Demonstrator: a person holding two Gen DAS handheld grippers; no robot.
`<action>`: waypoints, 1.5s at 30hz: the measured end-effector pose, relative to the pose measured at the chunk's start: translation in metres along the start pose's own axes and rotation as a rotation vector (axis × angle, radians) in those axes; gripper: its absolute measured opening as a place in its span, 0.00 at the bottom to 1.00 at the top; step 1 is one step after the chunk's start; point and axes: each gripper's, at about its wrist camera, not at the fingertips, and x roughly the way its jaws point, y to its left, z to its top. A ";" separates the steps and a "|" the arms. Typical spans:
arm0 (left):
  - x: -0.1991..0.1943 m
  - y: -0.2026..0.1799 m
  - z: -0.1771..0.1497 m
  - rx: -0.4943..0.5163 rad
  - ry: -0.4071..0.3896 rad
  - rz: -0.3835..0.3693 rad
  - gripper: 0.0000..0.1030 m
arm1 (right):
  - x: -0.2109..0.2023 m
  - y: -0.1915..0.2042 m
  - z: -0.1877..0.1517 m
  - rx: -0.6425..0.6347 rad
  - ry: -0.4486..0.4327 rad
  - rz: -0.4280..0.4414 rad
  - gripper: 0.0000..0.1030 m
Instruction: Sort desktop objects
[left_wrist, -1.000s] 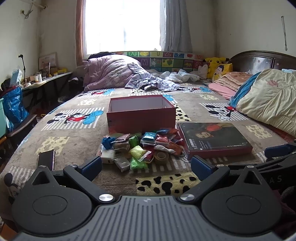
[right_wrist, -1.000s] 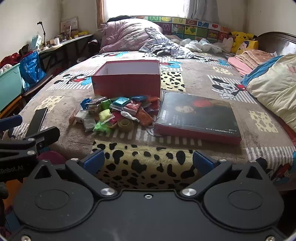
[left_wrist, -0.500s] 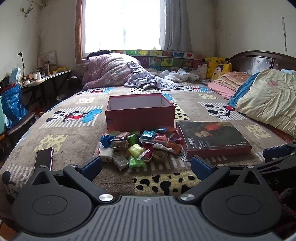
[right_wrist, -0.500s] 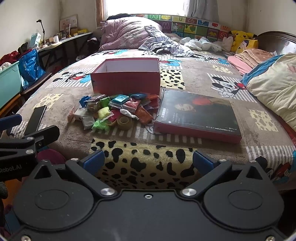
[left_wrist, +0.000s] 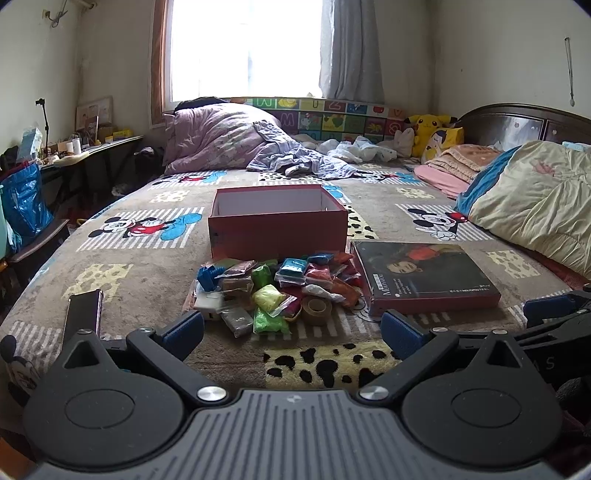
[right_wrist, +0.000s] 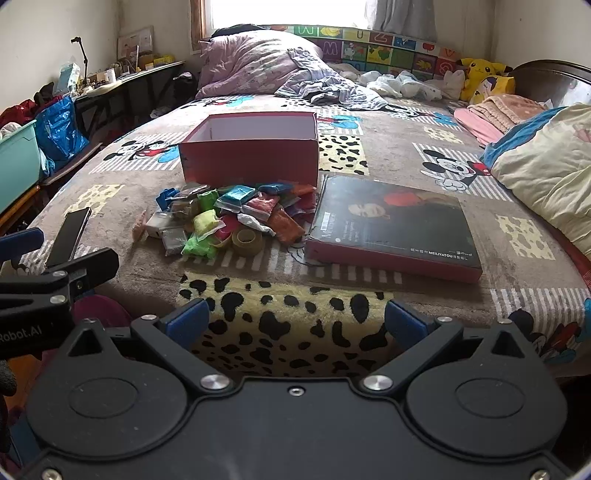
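Both views slightly nearer pile (left_wrist: 280, 291)

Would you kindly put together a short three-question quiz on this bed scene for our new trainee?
1. True or false: the red box already holds some of the coloured packets.
2. Which lies nearest the right gripper? A) tape roll B) phone C) the red box
3. Fill in: the lid lies flat to the ____ of the packet pile.

Key
1. False: its visible interior looks bare, and the packets lie on the blanket in front of it.
2. A
3. right

Both the left gripper and the right one are open and hold nothing.
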 end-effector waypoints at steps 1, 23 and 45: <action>0.000 0.000 0.000 0.000 -0.001 0.000 1.00 | 0.000 0.000 0.000 0.000 -0.001 0.001 0.99; 0.002 -0.001 -0.003 -0.006 0.002 -0.010 1.00 | 0.003 -0.002 0.000 0.002 0.003 -0.001 0.99; 0.021 0.004 -0.004 -0.026 0.023 -0.004 1.00 | 0.019 -0.002 0.002 -0.003 0.035 0.002 0.99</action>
